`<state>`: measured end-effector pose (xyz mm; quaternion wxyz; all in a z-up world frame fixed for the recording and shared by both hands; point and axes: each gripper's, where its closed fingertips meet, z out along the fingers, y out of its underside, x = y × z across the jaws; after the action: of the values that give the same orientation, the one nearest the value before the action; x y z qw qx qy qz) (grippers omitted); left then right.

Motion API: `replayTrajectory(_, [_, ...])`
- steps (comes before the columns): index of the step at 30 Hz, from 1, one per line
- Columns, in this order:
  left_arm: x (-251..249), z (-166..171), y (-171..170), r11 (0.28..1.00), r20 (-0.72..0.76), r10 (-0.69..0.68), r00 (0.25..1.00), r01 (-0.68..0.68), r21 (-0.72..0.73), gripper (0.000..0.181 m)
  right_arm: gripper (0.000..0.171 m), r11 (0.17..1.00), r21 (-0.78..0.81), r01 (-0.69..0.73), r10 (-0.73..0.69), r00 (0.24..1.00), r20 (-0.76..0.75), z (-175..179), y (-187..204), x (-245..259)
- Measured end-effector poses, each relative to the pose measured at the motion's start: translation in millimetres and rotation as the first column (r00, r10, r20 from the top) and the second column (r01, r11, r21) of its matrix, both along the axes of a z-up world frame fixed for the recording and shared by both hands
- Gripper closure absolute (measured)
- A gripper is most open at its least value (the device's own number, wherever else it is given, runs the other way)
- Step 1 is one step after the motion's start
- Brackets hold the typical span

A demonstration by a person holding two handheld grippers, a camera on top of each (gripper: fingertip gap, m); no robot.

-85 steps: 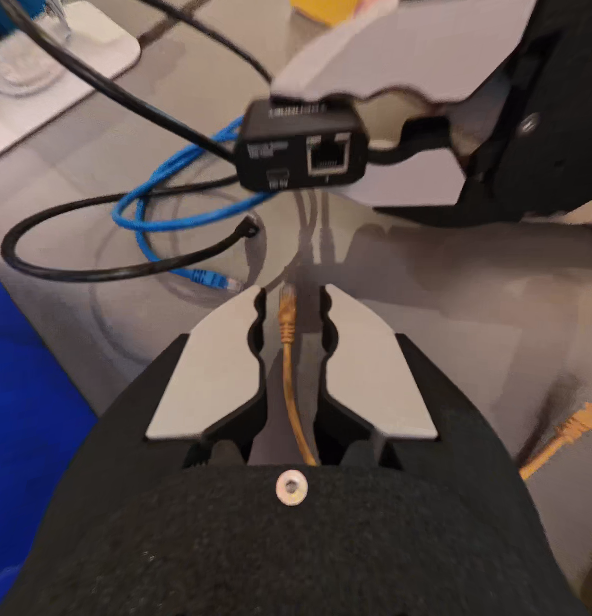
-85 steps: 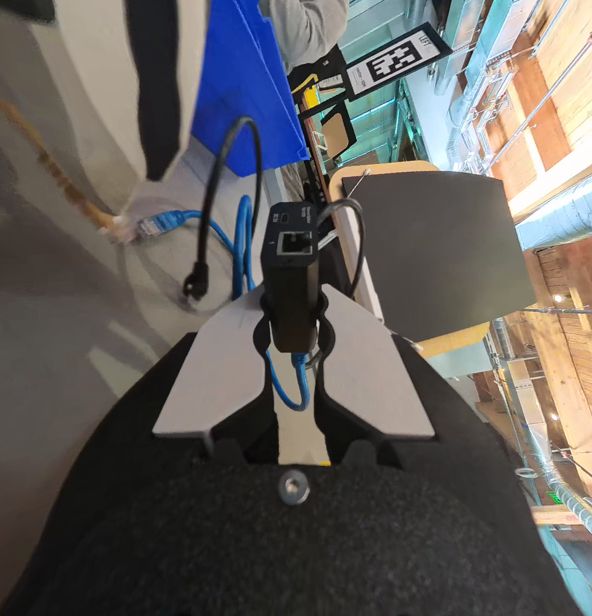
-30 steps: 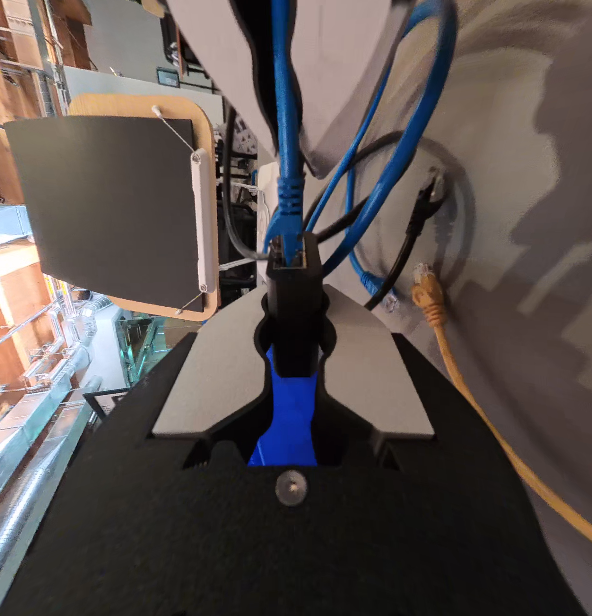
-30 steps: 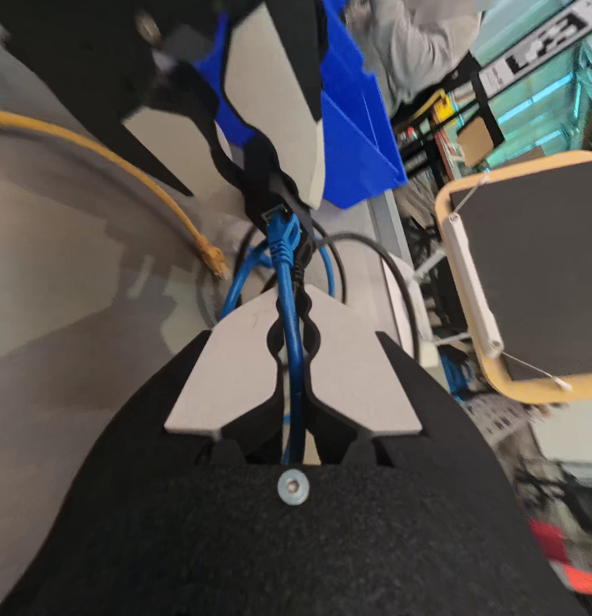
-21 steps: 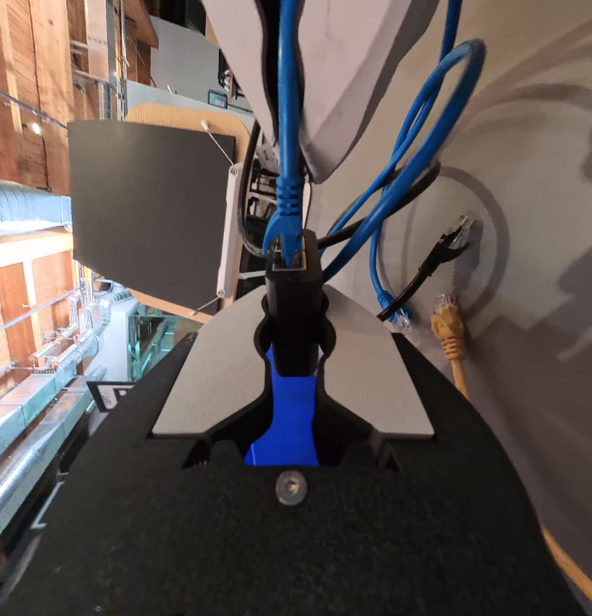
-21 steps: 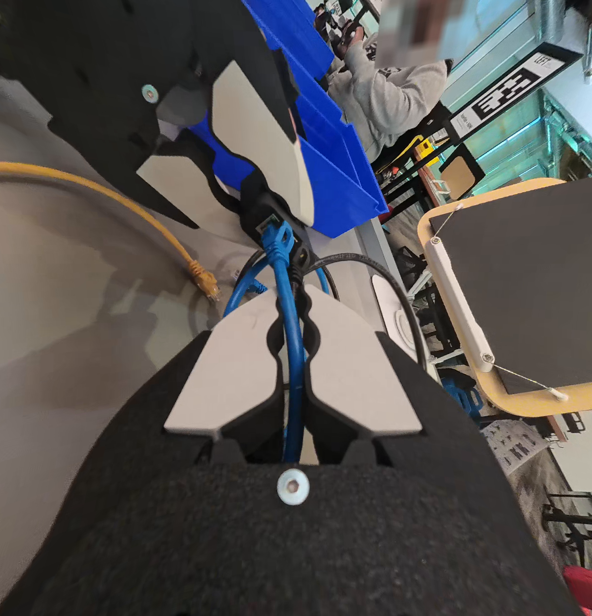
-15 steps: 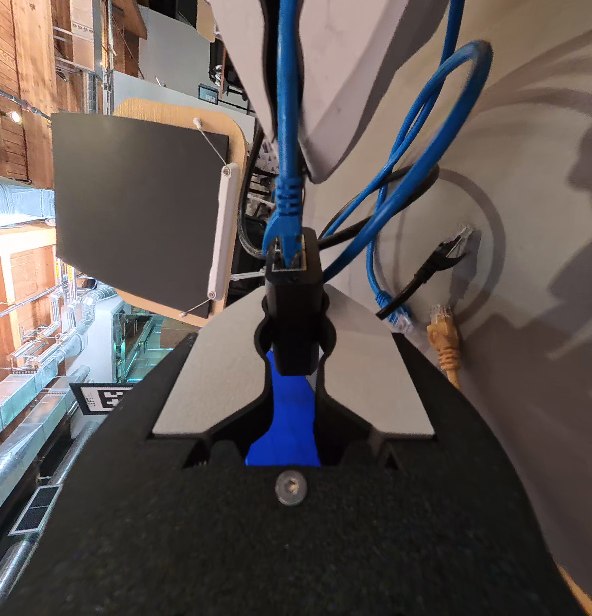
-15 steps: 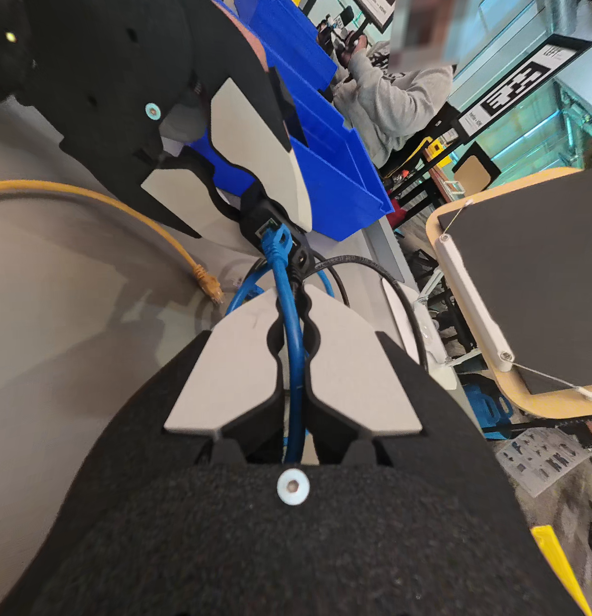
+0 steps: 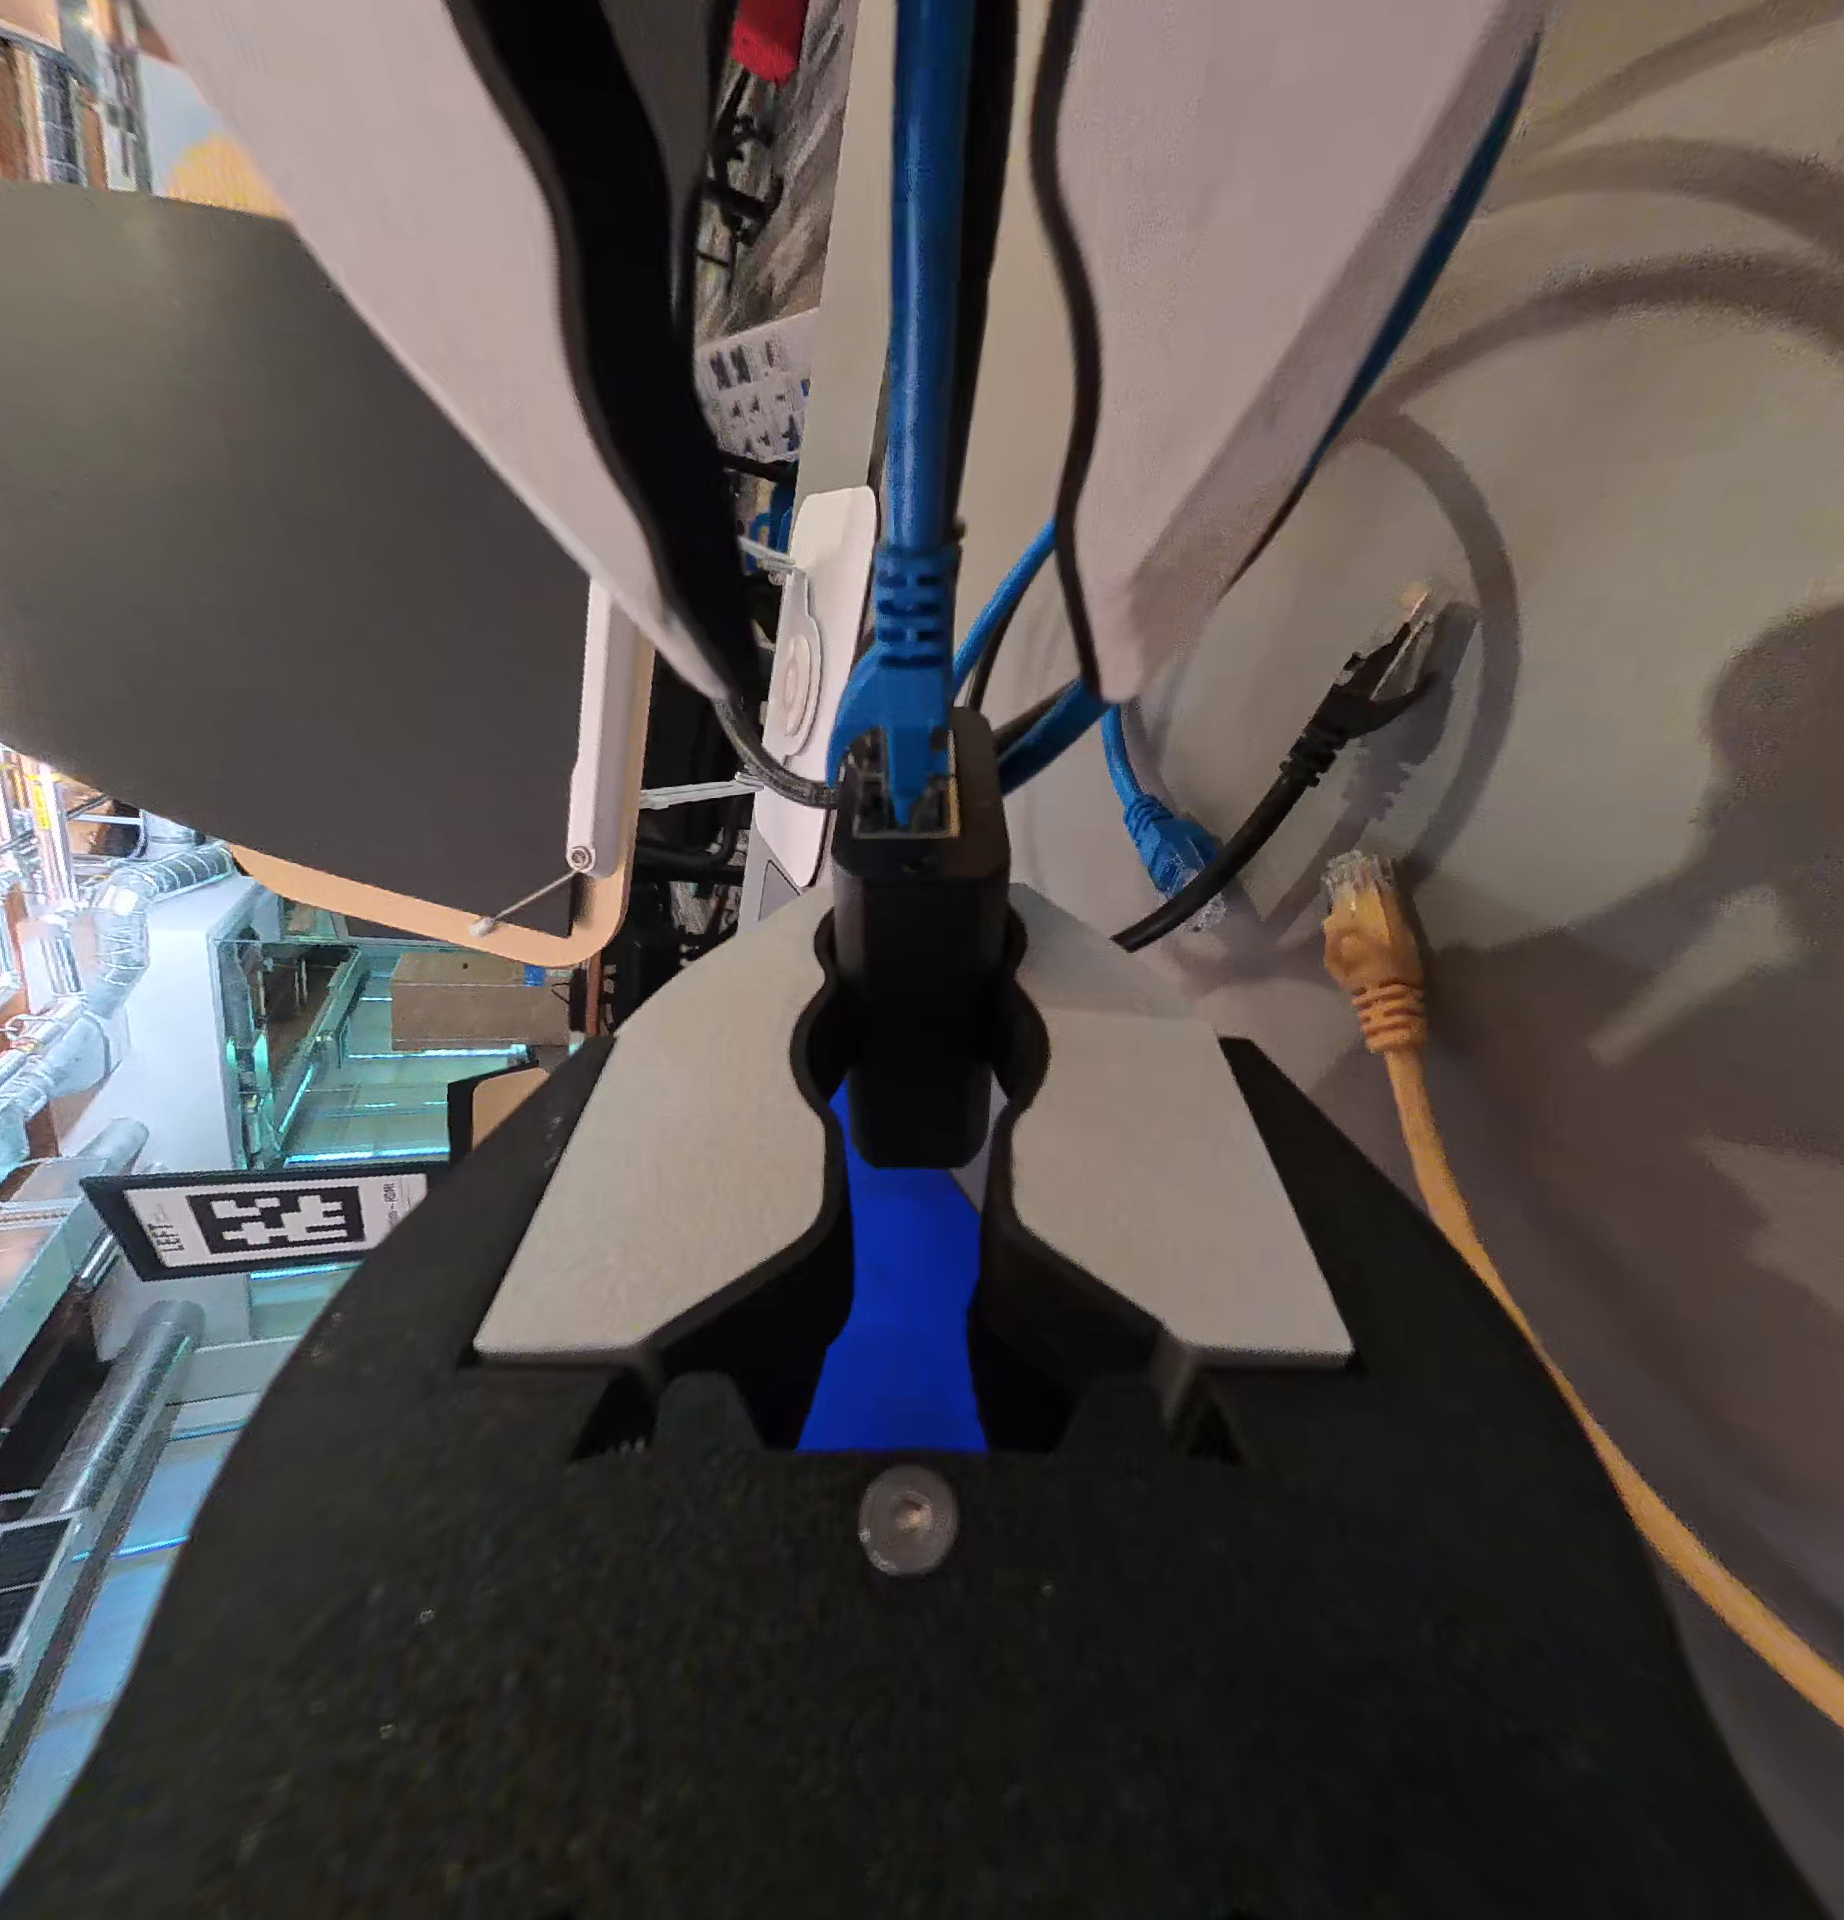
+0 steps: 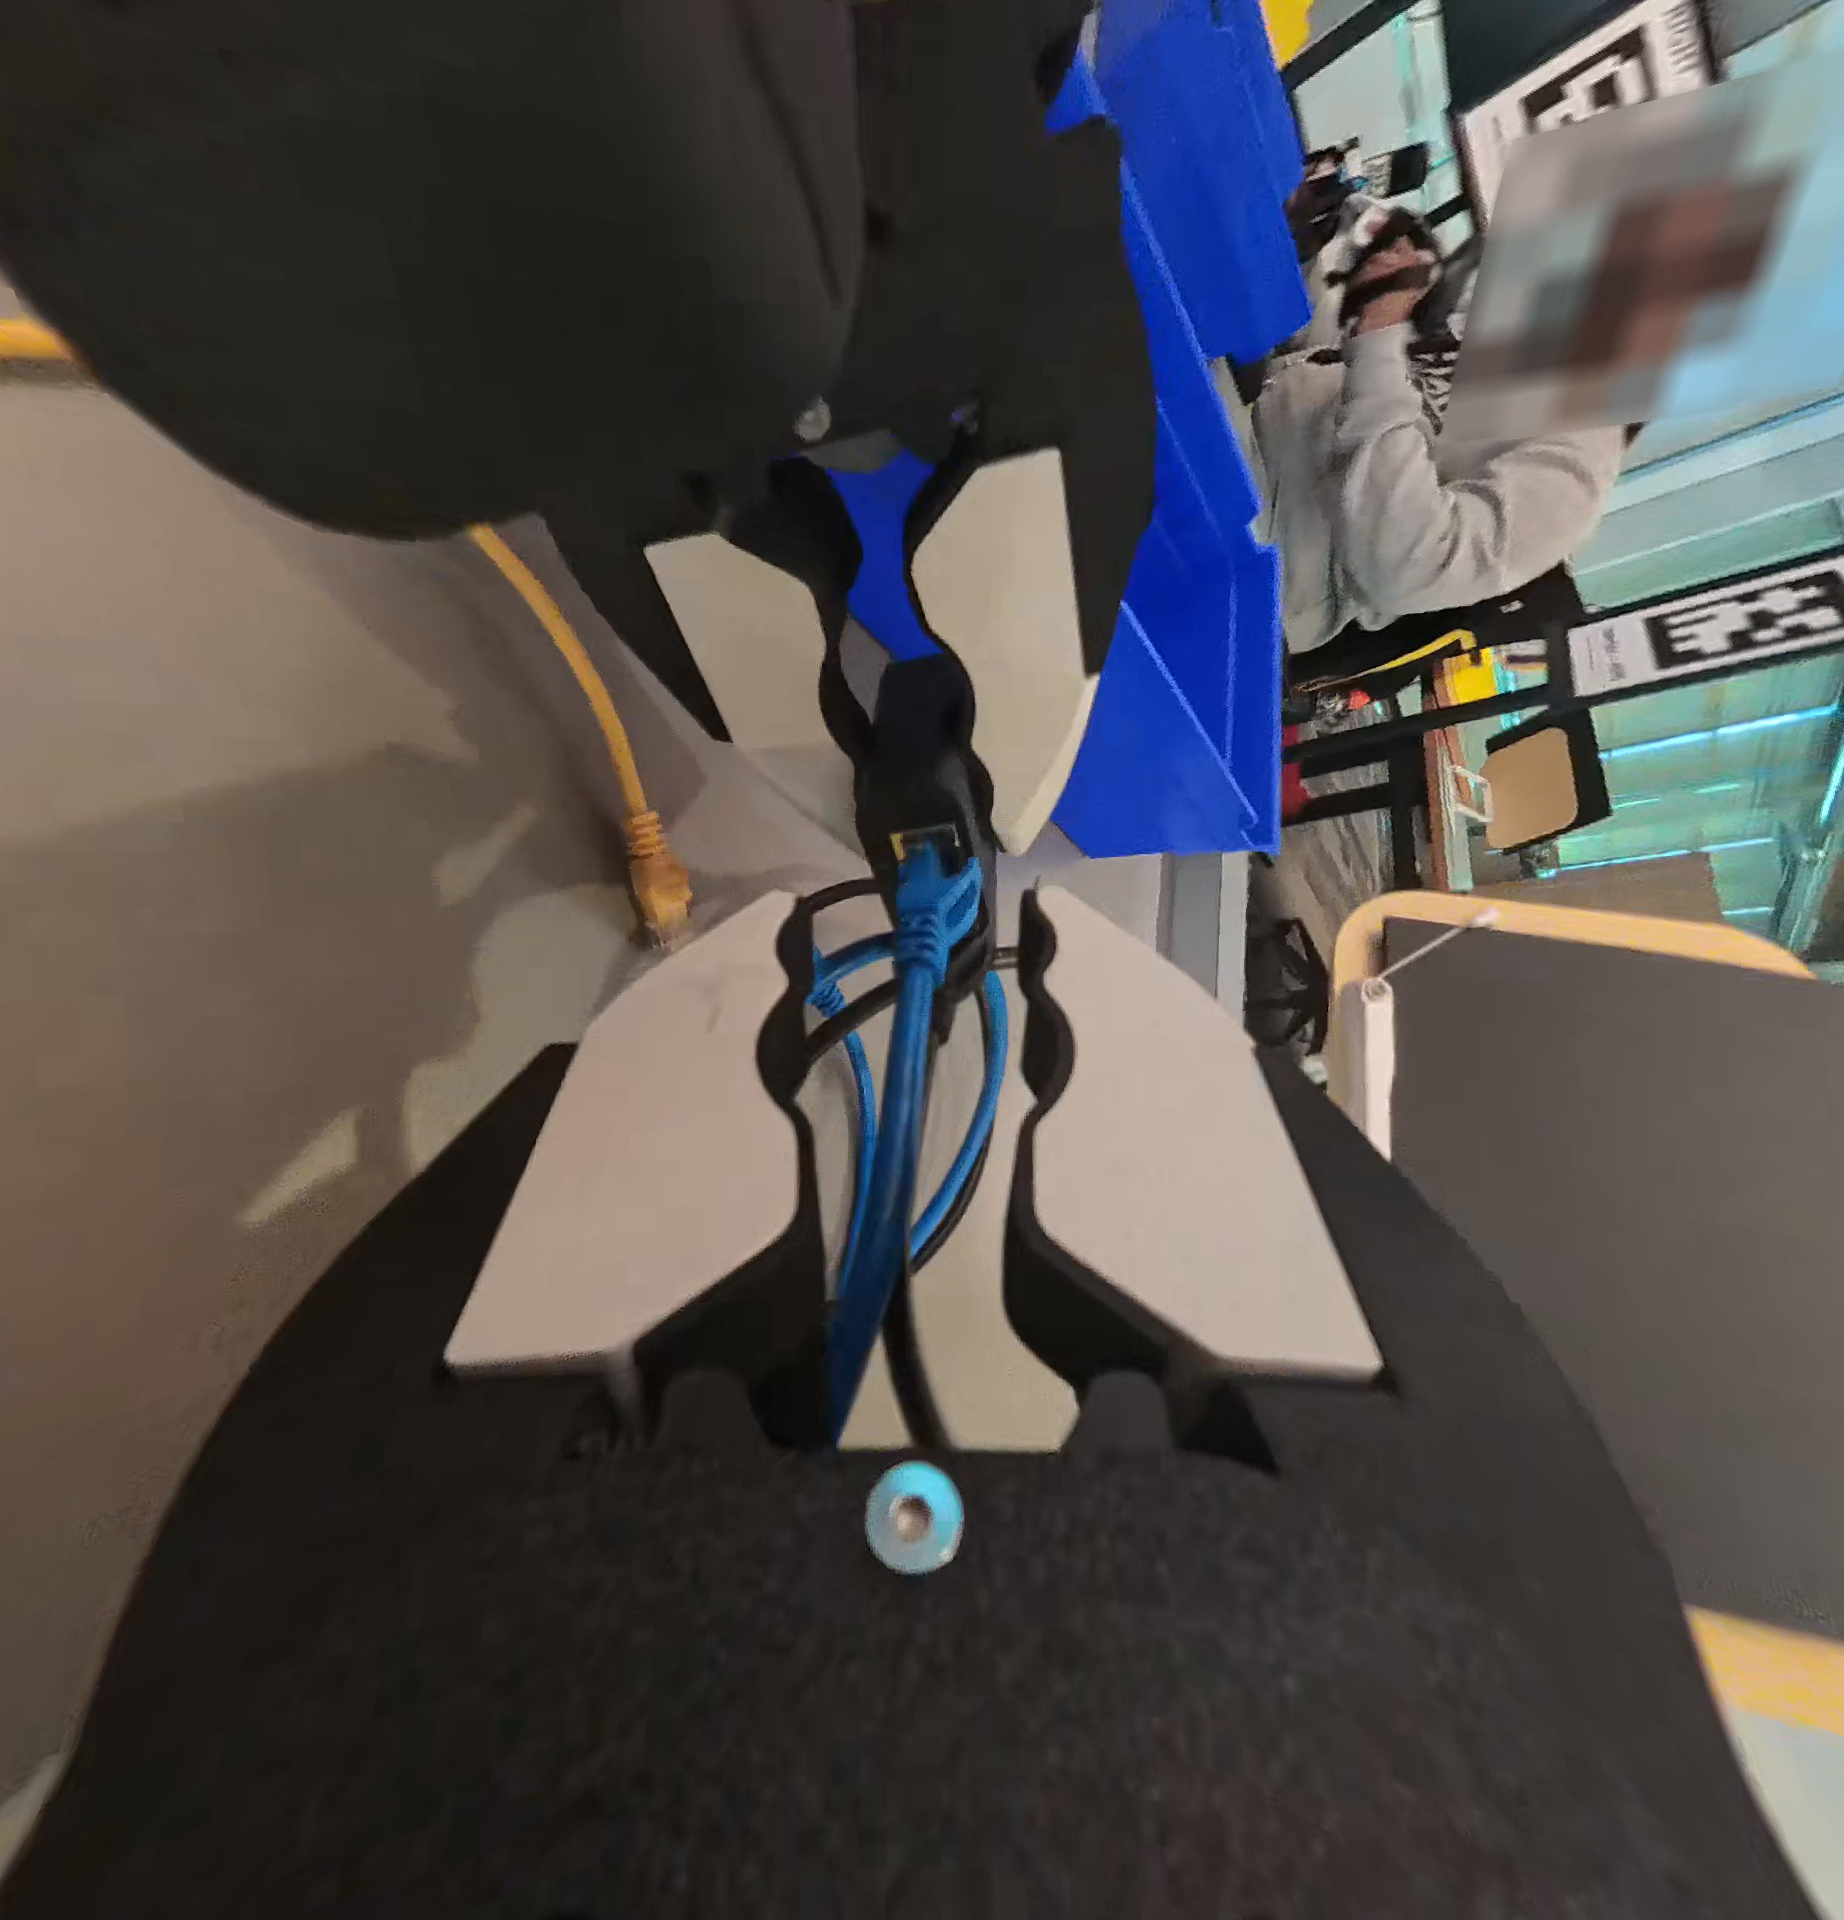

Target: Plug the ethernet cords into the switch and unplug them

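Observation:
My left gripper (image 9: 918, 935) is shut on a small black switch (image 9: 920, 1018) and holds it above the grey table. A blue ethernet cord (image 9: 923, 312) has its plug (image 9: 897, 675) seated in the switch's port. My right gripper (image 10: 913, 904) faces the switch (image 10: 918, 748) closely. Its jaws stand apart, and the blue cord (image 10: 897, 1122) runs loosely between them, unclamped. On the table lie a loose yellow plug (image 9: 1370, 935), a black plug (image 9: 1354, 686) and another blue plug (image 9: 1167, 842).
The grey table (image 9: 1676, 935) carries coiled blue and black cables. Blue bins (image 10: 1188, 623) stand at the table's edge. A chair with a dark seat panel (image 10: 1624, 1195) is beside the table. A person in a grey top (image 10: 1417, 499) sits farther off. My right fingertips sit around 6 cm from my left ones. My left gripper's tips are some 7 cm from the loose yellow plug (image 9: 1370, 935). Seen from the right wrist view (image 10: 666, 895) as well.
My right gripper has opened and let go of the blue cord, which stays plugged in. The two grippers have come closer together. My left gripper still holds the switch.

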<state>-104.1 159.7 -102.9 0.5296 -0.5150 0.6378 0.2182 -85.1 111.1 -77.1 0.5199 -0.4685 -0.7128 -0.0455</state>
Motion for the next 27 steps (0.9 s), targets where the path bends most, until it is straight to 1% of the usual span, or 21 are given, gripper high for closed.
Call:
replayTrajectory(2, [-1, 1, -4, 1.000, 0.004, -0.001, 1.000, 0.001, 0.000, 0.157, 0.139, 1.000, 0.002, 0.001, -0.001, 0.998, 0.062, -8, 3, -4])
replayTrajectory(4, [-3, 2, -5, 1.000, 0.004, 0.005, 1.000, -0.005, 0.000, 0.157, 0.143, 1.000, 0.020, 0.004, -0.005, 0.998, 0.058, -8, 5, -8])
replayTrajectory(6, [-3, 1, -8, 1.000, 0.011, -0.004, 1.000, 0.004, 0.003, 0.157, 0.155, 1.000, 0.015, 0.016, -0.016, 0.999, 0.038, -4, 6, -9])
replayTrajectory(9, [-4, 5, -9, 1.000, 0.027, 0.000, 1.000, 0.000, -0.011, 0.157, 0.155, 0.998, 0.069, 0.013, -0.016, 0.999, 0.039, 0, 5, -11])
replayTrajectory(11, [-4, 5, -9, 1.000, 0.034, -0.008, 0.999, 0.008, -0.010, 0.157, 0.155, 0.998, 0.062, 0.009, -0.011, 0.999, 0.037, 1, 3, -12])
replayTrajectory(14, [-4, 6, -9, 1.000, 0.032, -0.007, 0.999, 0.007, -0.010, 0.157, 0.158, 0.997, 0.066, -0.041, 0.041, 0.999, 0.013, 5, -6, -17])
replayTrajectory(16, [-5, 5, -8, 1.000, 0.022, -0.002, 1.000, 0.002, 0.001, 0.157, 0.158, 0.998, 0.051, -0.029, 0.028, 0.999, 0.024, 3, -5, -17])
replayTrajectory(18, [-6, 6, -8, 1.000, 0.018, 0.001, 1.000, -0.002, 0.012, 0.157, 0.153, 0.996, 0.094, -0.009, 0.006, 0.999, 0.036, 6, -1, -17])
replayTrajectory(22, [-7, 7, -8, 1.000, 0.023, 0.006, 1.000, -0.006, 0.005, 0.157, 0.151, 0.998, 0.068, -0.004, 0.001, 0.999, 0.039, 6, -1, -17])
replayTrajectory(25, [-7, 8, -9, 1.000, 0.025, 0.002, 1.000, -0.002, 0.009, 0.157, 0.147, 0.996, 0.077, 0.041, -0.049, 0.992, 0.112, -4, 7, -10])
replayTrajectory(27, [-5, 9, -10, 1.000, 0.030, -0.006, 1.000, 0.005, 0.014, 0.157, 0.155, 0.993, 0.114, 0.021, -0.029, 0.997, 0.071, 3, 3, -11])
